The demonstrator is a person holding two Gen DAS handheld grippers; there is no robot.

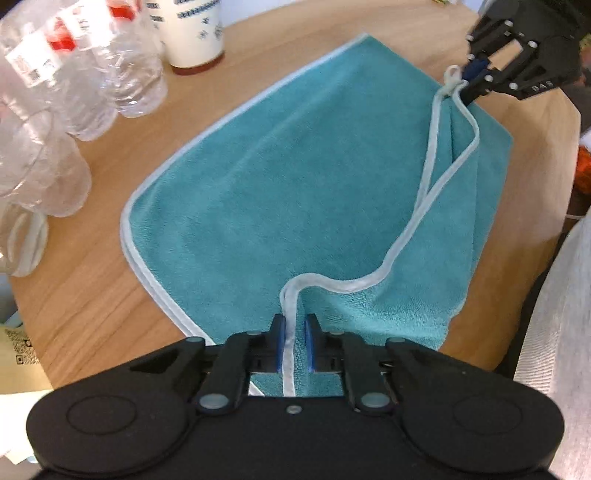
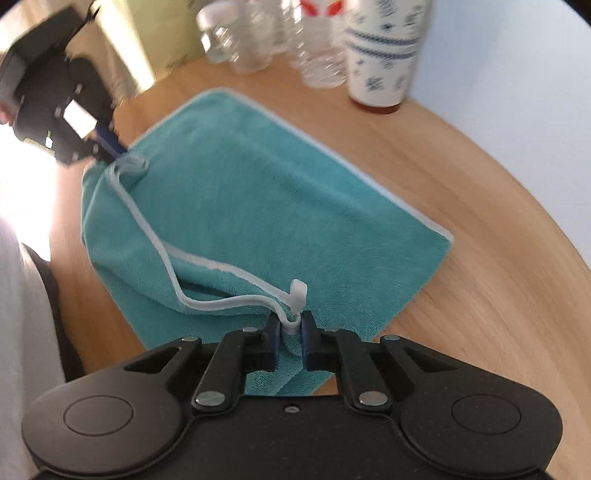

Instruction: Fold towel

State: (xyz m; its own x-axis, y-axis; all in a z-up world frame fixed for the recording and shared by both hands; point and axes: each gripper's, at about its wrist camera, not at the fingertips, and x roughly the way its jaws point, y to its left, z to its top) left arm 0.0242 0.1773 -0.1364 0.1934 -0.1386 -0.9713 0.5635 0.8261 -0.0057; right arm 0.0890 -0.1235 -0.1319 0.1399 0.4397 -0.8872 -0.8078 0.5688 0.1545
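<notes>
Left wrist view
Towel (image 1: 295, 177): teal with a white hem, lying on the desk (image 1: 92, 302), one layer doubled over another; its long axis runs away from me toward the far edge.
My left gripper (image 1: 294, 325): fingers (image 1: 277, 343) clamped on the white hem at the near corner, lifting it into a ridge.
My right gripper (image 1: 467, 79): at the far right corner, pinching the hem; the loose edge sags in a curve between my two grips.
Hidden: my gripper body covers the towel's near end; the right gripper's body is cut off by the frame.
Bottles (image 1: 74, 74): clear plastic, blurred, at the left, apart from the towel.
Cup (image 1: 192, 33): white, patterned, top cut off.

Right wrist view
Towel (image 2: 280, 206): long axis runs from my fingers toward upper left, where the left gripper (image 2: 118, 149) grips the hem.
My right gripper (image 2: 291, 326): fingers (image 2: 308, 343) closed on the bunched hem; a white loop sticks up just past them.
Hard to make out: the whole view is motion-blurred; the left gripper is smeared and I cannot make out its fingertips.
Cup (image 2: 384, 55), bottles (image 2: 295, 40): at the desk's (image 2: 461, 280) far edge, tops cut off.
</notes>
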